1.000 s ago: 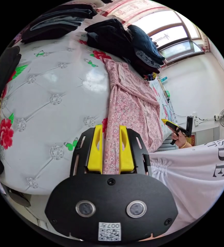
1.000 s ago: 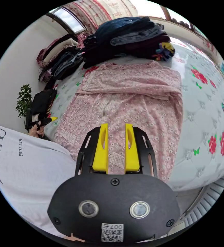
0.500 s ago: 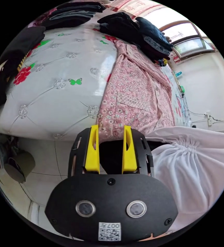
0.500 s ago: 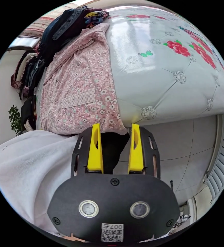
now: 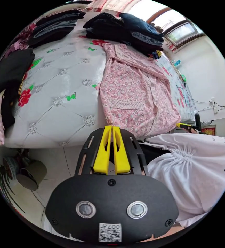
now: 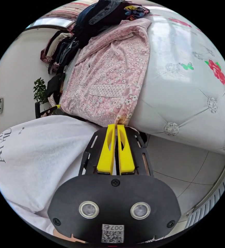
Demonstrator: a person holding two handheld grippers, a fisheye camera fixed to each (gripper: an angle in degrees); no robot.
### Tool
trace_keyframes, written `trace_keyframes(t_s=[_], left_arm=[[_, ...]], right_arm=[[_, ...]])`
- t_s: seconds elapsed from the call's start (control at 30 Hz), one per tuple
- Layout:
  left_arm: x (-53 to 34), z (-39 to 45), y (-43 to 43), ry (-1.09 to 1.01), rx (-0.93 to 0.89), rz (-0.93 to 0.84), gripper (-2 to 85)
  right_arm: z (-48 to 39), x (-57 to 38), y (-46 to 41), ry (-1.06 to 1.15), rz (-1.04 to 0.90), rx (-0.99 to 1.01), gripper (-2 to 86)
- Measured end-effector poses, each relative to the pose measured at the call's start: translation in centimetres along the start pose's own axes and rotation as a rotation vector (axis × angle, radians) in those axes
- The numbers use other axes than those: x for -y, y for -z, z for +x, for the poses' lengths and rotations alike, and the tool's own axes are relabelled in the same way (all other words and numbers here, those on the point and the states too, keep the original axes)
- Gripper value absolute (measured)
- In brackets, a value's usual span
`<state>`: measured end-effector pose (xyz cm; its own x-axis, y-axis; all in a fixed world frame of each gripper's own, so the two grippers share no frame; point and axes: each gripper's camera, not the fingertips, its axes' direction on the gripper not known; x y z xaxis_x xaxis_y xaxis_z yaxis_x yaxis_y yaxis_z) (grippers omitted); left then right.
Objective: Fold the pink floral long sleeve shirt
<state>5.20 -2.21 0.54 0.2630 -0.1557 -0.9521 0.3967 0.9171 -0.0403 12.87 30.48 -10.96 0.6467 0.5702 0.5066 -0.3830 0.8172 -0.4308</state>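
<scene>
The pink floral shirt [image 6: 110, 75] is lying spread on the white tufted bed [image 5: 58, 85], its hem hanging at the near edge. The left gripper [image 5: 112, 127] is pinching that hem's corner, jaws pressed together; the right gripper [image 6: 115, 125] is likewise clamping the opposite corner. Dark folded clothes [image 5: 128, 28] are sitting piled beyond the collar.
</scene>
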Motion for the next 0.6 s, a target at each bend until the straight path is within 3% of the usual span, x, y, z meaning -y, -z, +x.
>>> trace_keyframes(t_s=[0.23,0.37,0.5,0.6], left_arm=[[0.8,-2.7,4.1,0.025,-0.304,0.069,-1.0],[4.2,-4.7,5.3,-0.012,-0.44,0.043,-1.0],[12.9,-7.3,7.8,-0.056,-0.584,0.064,-0.9],[21.8,-9.1,9.9,-0.054,-0.596,0.16,-0.5]], right_arm=[[3.7,-1.3,6.3,-0.039,0.167,0.352,-0.2],[5.1,-0.2,7.7,-0.07,0.166,0.434,-0.2],[5.8,3.5,11.7,-0.088,0.247,0.548,-0.1],[6.1,8.7,16.4,-0.086,0.369,0.55,0.1]])
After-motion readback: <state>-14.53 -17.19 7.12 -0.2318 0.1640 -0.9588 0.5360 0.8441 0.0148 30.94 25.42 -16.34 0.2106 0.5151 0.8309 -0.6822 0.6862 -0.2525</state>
